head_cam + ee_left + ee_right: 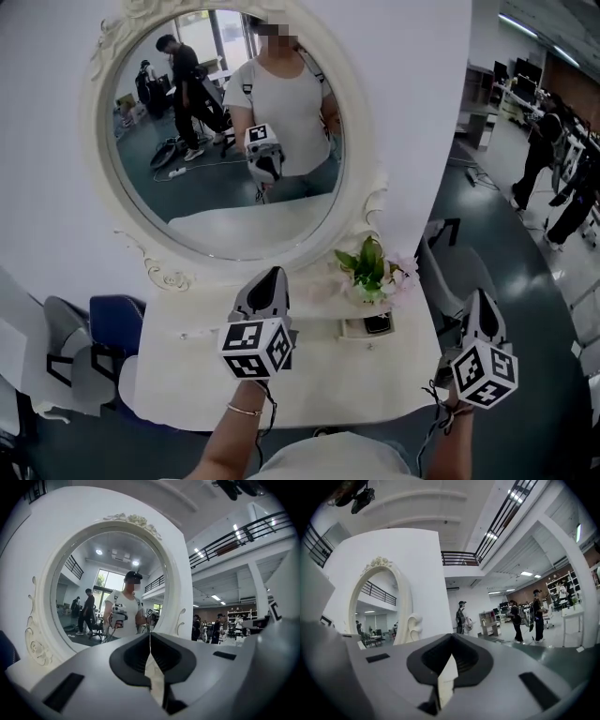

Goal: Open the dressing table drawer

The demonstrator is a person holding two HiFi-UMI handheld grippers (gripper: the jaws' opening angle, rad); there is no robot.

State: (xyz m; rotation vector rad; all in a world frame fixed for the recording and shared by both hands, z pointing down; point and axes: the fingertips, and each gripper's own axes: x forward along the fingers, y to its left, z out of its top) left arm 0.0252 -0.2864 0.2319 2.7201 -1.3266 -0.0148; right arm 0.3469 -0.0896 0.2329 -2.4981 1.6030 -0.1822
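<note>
Left gripper (271,277): jaws pressed together with nothing between them; it points level toward the mirror (225,131).
Right gripper (478,300): also closed and empty, held past the table's right edge.
Drawer (367,325): a small one in the dressing table (187,375), just under the flowers (370,267). It seems already pulled out.
Key relation: the drawer lies lower, between both grippers, its long side running left-right. Neither hand is clearly nearer.
</note>
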